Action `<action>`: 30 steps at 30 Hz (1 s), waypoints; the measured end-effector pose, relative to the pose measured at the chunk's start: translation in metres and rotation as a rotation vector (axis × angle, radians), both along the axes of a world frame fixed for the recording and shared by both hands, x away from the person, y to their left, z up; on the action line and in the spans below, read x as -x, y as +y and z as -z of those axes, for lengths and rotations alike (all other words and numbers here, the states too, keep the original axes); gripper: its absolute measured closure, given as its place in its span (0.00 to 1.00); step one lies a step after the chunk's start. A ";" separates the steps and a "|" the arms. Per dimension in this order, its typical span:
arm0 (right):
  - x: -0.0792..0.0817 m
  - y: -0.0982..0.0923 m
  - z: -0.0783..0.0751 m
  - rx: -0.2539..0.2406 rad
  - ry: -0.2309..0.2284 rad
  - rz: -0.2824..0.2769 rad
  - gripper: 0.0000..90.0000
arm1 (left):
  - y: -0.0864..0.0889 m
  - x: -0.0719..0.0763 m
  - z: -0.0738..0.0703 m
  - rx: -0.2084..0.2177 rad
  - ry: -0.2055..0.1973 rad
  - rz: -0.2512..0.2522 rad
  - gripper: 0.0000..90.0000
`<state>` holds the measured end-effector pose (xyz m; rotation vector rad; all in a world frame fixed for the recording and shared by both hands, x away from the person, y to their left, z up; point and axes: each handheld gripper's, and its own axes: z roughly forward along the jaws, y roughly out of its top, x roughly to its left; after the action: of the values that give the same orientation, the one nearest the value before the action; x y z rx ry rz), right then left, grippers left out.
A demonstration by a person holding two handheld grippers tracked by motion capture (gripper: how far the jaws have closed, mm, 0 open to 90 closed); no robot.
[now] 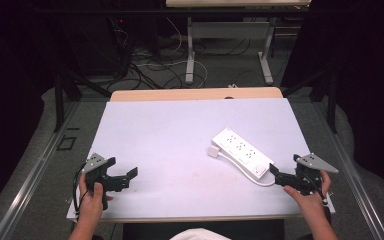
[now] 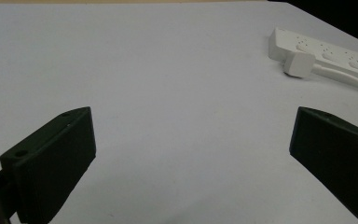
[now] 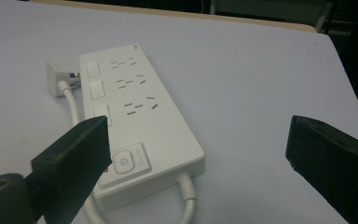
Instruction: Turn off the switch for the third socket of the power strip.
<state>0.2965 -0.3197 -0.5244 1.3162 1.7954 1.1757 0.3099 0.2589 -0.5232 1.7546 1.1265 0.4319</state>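
A white power strip lies slantwise on the right half of the white tabletop. Its cord loops back from the near end, and its white plug rests flat on the table beside the far end. My right gripper sits open just off the strip's switch end. In the right gripper view the strip and its power button lie ahead, between the spread jaws, untouched. My left gripper stands open at the near left over bare table. The left gripper view has the strip and plug far off at upper right.
A wooden edge borders the table's far side. Beyond it, on the floor, stand a desk's white legs among tangled cables. Dark frame posts rise at both sides of the table.
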 end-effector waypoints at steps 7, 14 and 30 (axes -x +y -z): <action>0.000 0.003 0.001 -0.012 0.048 -0.004 0.05 | 0.000 0.001 0.000 -0.002 0.001 0.003 0.01; 0.002 0.012 -0.002 0.027 0.028 -0.017 0.18 | -0.002 0.003 0.000 -0.004 0.002 0.017 0.01; -0.005 0.025 -0.015 0.061 0.077 -0.080 0.66 | -0.002 0.000 0.000 -0.006 0.006 0.022 0.01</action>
<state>0.3014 -0.2944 -0.5096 1.2803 1.9401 1.1167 0.3100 0.2571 -0.5228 1.7726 1.1104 0.4177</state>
